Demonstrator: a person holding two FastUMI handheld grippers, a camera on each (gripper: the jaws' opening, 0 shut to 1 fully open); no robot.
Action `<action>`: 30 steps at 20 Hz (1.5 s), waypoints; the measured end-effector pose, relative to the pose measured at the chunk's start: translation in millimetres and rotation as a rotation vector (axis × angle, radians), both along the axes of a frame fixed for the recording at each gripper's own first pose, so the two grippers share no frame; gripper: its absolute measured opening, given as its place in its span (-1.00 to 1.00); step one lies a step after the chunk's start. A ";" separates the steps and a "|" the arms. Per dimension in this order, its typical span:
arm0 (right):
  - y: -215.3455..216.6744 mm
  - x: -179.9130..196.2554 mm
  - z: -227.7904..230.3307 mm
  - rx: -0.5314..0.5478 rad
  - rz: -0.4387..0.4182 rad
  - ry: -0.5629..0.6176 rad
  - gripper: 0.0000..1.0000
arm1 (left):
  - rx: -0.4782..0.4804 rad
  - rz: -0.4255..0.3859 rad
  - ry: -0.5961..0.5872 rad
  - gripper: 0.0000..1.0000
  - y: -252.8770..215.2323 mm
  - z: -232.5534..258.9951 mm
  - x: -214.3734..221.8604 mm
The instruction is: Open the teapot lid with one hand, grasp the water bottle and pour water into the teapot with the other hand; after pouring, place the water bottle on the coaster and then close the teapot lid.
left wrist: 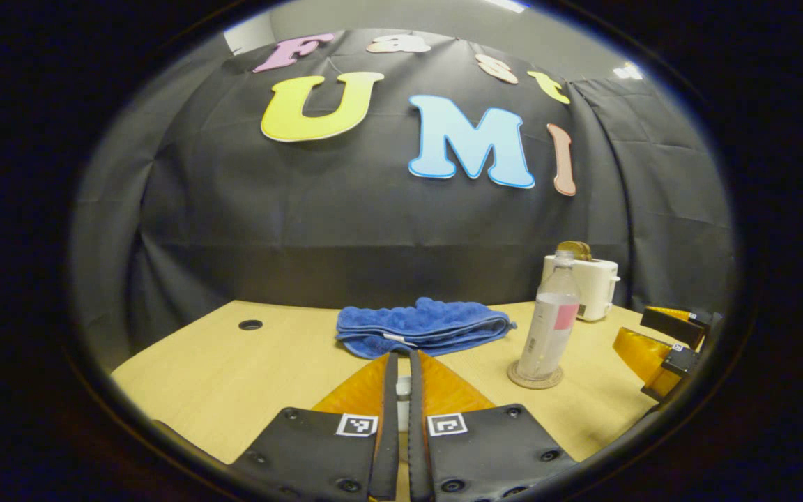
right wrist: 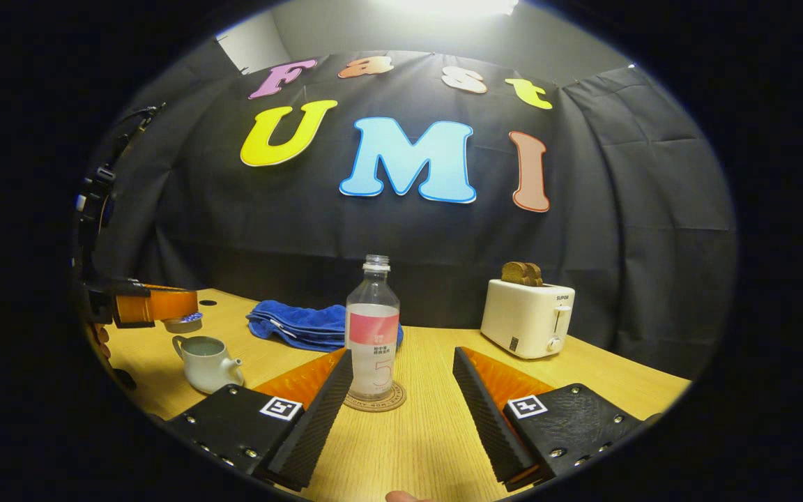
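The clear water bottle (right wrist: pixel 372 328), capless with a pink label, stands upright on the round coaster (right wrist: pixel 376 403). My right gripper (right wrist: pixel 403 359) is open just short of it, one finger to each side, not touching. The pale teapot (right wrist: pixel 206 362) sits at the left with its top uncovered. Above it my left gripper (right wrist: pixel 189 308) holds the teapot lid (right wrist: pixel 184 322). In the left gripper view my left gripper (left wrist: pixel 403 357) is shut on a small white piece of the lid (left wrist: pixel 403 388). The bottle (left wrist: pixel 549 324), the coaster (left wrist: pixel 535 380) and my right gripper (left wrist: pixel 661 343) lie to its right.
A folded blue towel (right wrist: pixel 300 325) lies behind the bottle near the back wall. A white toaster (right wrist: pixel 528 317) with toast in it stands at the back right. The wooden table (right wrist: pixel 415 439) has a small round hole (left wrist: pixel 250 324) at its far left.
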State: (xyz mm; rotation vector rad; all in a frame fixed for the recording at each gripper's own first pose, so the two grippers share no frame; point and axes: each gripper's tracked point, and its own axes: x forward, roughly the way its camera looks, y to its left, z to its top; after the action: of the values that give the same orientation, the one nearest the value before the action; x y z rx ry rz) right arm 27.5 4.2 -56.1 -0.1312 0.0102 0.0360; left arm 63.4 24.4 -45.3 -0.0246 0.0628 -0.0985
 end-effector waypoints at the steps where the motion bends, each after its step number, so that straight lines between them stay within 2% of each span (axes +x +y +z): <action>1: -2.1 -1.0 1.7 0.011 0.000 -0.003 0.84 | 0.003 -0.001 0.001 -0.75 -4.4 -0.2 0.9; 8: -17.3 -1.9 2.3 0.112 -0.003 0.020 0.84 | 0.033 -0.002 0.023 -0.75 -21.5 -14.9 7.9; 17: -16.1 -1.3 3.0 0.099 0.000 0.015 0.84 | 0.030 0.013 0.045 -0.75 -18.2 -25.0 11.3; 20: -16.5 -1.1 1.3 0.098 -0.001 0.017 0.84 | 0.033 0.012 0.045 -0.55 -19.8 -27.1 12.3; 22: -15.1 -0.7 1.1 0.100 0.003 0.020 0.84 | 0.040 0.019 0.040 -0.50 -17.8 -24.5 10.9; 30: -0.7 -12.0 -0.9 0.089 0.027 0.015 0.84 | -0.004 0.034 -0.014 -0.54 -18.8 -6.8 -23.5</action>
State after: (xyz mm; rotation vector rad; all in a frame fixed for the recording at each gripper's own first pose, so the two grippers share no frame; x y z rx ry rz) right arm 15.5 3.5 -56.9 -0.0416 0.0217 0.0647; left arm 39.9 5.7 -52.1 -0.0287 0.0480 -0.0643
